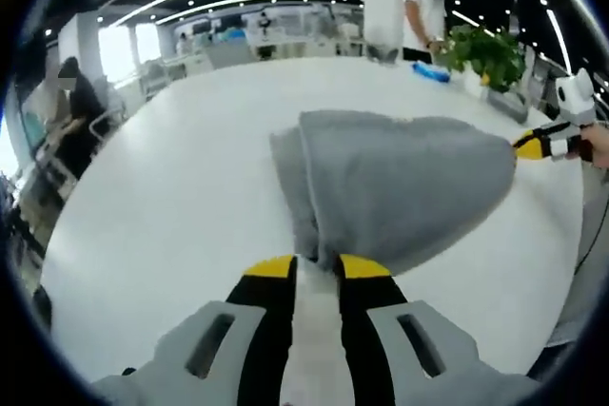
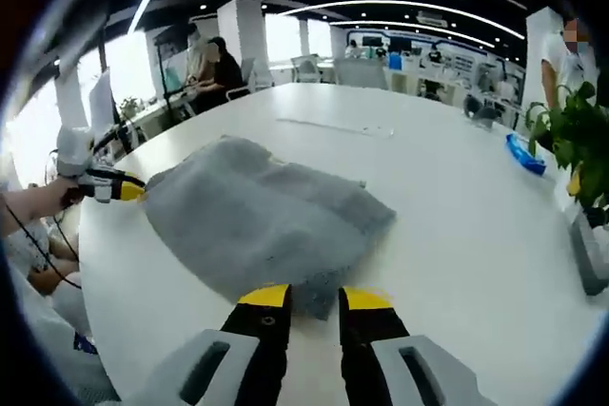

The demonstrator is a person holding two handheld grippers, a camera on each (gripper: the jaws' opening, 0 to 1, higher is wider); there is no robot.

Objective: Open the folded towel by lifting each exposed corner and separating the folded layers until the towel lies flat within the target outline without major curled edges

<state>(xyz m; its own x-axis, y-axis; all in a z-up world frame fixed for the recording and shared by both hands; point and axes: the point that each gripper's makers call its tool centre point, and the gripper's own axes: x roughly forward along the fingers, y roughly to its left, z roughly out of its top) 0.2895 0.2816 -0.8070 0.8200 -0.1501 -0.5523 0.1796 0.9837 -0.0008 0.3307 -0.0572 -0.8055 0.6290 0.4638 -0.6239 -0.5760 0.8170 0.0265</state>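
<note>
Sagging grey towel (image 1: pixel 400 183) stretched mid-air, corners pinched in both grippers' jaws

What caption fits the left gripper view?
Left hand-held gripper and right hand-held gripper each pinch a corner of the gray towel over the white table.

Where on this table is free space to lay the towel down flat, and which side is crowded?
Bare white table lies between the grey towel and the blue object, also behind the towel. The edge by the potted plant is crowded. Both grippers, left and right, pinch towel corners.
</note>
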